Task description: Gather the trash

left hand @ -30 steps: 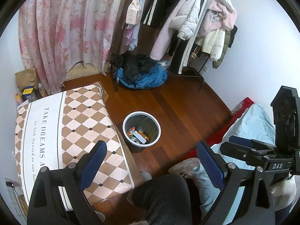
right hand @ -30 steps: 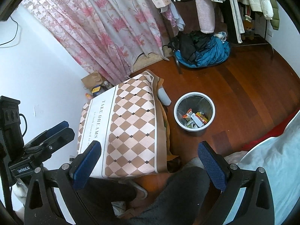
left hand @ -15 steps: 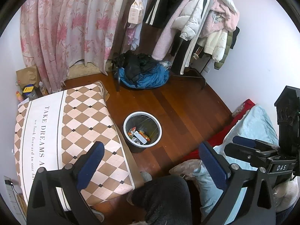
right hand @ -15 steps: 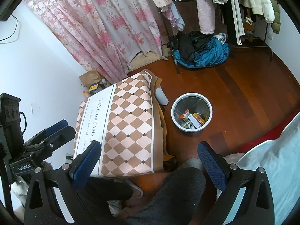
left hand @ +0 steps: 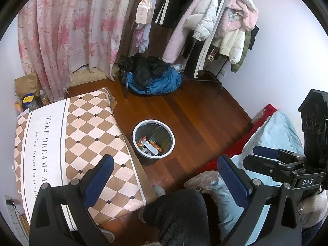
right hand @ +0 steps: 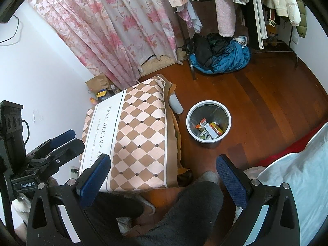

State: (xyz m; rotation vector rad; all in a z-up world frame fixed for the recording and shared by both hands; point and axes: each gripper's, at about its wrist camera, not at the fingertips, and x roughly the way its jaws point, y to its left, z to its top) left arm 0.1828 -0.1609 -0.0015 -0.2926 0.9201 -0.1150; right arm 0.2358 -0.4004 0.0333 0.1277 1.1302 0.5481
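**Both grippers empty, bin already has trash in it**

Nearest to me, my left gripper (left hand: 164,181) has its blue fingers (left hand: 232,179) spread wide apart, with nothing between them. My right gripper (right hand: 162,176) is the same: wide apart and empty. Both hang high up, well above the floor. My knee in dark pants (right hand: 184,211) is right under them.

A bit farther, on my left, is the table with the checked cloth (right hand: 141,135). I see no trash on top of the cloth. On my right is the corner of the bed with a light blue blanket (left hand: 272,135).

Between the table and the bed, the trash bin (right hand: 208,121) stands upright on the wood floor (left hand: 201,119), just beside the table's near right edge. Inside it lie small wrappers and little boxes (right hand: 209,130), orange, white and green.

Farther away, a blue and black heap of clothes (left hand: 152,78) lies on the floor under the coats on the rack (left hand: 207,20). By the far left corner of the table, near the pink curtain (right hand: 114,30), are a paper bag and small bottles (right hand: 101,93).

I think the picking up is mostly done. To do this step well, I should look slowly along the floor and the table edges for bits I missed. If I find one, I should come down straight over it, pinch it in the middle, and let go right above the bin's open top.
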